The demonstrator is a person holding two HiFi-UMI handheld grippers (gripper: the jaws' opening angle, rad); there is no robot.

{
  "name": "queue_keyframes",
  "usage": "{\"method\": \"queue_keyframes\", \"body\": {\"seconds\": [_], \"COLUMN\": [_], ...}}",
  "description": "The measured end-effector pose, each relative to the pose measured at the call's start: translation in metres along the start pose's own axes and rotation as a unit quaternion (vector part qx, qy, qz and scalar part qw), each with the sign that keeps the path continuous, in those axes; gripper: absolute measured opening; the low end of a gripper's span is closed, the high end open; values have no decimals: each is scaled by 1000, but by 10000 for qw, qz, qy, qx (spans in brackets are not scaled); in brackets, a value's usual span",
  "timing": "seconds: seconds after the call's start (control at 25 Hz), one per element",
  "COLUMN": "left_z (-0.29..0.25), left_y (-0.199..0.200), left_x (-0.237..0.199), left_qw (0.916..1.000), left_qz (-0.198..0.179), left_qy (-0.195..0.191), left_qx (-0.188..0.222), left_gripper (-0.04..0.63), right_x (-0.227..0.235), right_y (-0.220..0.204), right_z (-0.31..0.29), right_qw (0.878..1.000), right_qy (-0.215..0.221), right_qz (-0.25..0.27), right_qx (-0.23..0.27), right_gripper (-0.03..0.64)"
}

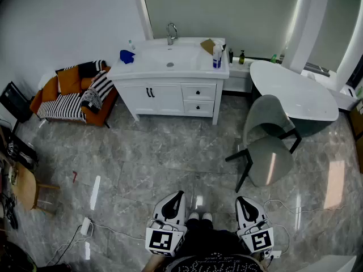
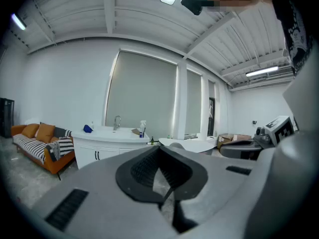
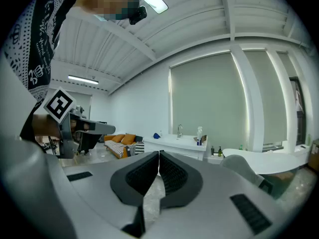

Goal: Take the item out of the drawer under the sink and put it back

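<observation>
I hold both grippers low and close in, nothing in either. The left gripper [image 2: 159, 148] has its jaws pressed together, and so does the right gripper [image 3: 159, 153]. The vanity [image 1: 164, 98] stands well ahead of both, across the floor [image 1: 170, 152]. Its two drawers [image 1: 198, 92] under the sink [image 1: 170, 58] are pushed shut, and I cannot see the item. A grey chair [image 1: 266, 152] sits ahead of the right gripper.

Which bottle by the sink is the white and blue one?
The tall bottle standing at the right end of the sink counter. The other bottles are smaller and darker, and they stand on the lower ledge beside it.
</observation>
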State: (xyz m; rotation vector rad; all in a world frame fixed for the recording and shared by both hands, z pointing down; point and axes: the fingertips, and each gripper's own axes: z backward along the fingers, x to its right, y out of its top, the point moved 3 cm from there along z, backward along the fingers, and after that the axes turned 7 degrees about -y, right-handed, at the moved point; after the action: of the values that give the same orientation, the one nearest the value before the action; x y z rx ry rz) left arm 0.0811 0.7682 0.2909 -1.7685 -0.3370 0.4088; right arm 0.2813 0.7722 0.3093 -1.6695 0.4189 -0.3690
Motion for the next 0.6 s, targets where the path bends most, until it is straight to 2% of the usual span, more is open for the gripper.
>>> {"method": "queue_keyframes", "body": {"seconds": [0.24, 0.44, 0.6], "left_z": [-10, -17, -25], "left_y": [-4, -1, -6], "left_x": [11, 18, 18], "left_qw": [9995, 9994, 9998], "left_qz": [75, 102, 88], "left_qy": [81, 58, 4], "left_qx": [297, 312, 185], "left_gripper": [5, 5, 5], "right_x": [11, 20, 26], "right_y": [-12, -14, -12], "right_z": [1, 0, -5], "right_qw": [9999, 9999, 9995], "right_qy": [100, 126, 137], "right_qz": [55, 13, -227], "right_qx": [-4, 10, 151], "right_gripper": [18, 18, 18]}}
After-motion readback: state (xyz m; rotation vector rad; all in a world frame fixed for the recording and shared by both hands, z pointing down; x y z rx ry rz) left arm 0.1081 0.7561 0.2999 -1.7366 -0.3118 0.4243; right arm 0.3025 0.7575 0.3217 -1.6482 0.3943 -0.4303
